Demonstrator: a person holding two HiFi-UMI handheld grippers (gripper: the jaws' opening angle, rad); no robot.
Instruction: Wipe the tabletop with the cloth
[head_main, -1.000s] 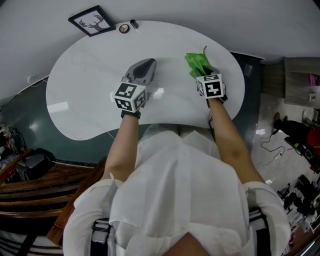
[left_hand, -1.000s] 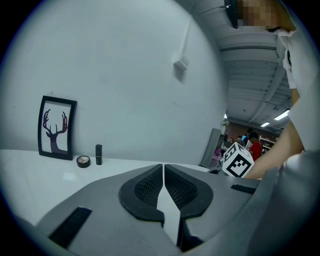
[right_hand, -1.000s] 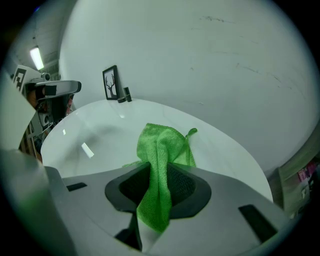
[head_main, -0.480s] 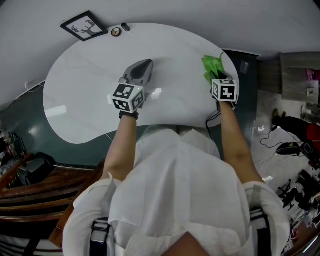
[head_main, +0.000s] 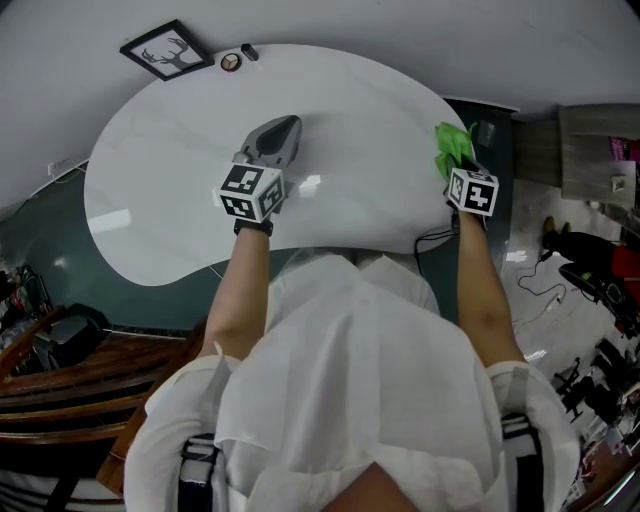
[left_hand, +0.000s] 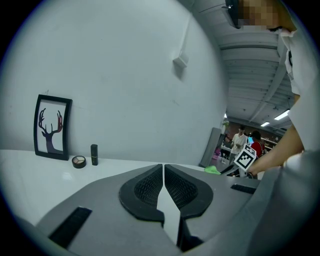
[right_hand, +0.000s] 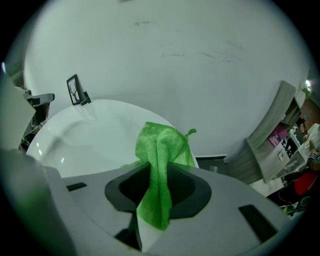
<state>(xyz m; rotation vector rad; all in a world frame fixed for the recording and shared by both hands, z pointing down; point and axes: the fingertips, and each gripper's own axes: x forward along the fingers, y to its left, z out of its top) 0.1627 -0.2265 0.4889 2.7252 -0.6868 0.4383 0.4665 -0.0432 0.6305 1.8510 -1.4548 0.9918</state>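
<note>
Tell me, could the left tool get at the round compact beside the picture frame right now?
Probably yes: the left tool is shut and empty, and only bare tabletop lies between it and the compact, though it would need opening first.

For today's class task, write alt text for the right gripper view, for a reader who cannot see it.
The right gripper's jaws pinch a bunched green cloth, seen close up. Beyond it lies a white rounded tabletop with a small framed picture at its far end, against a plain pale wall.
</note>
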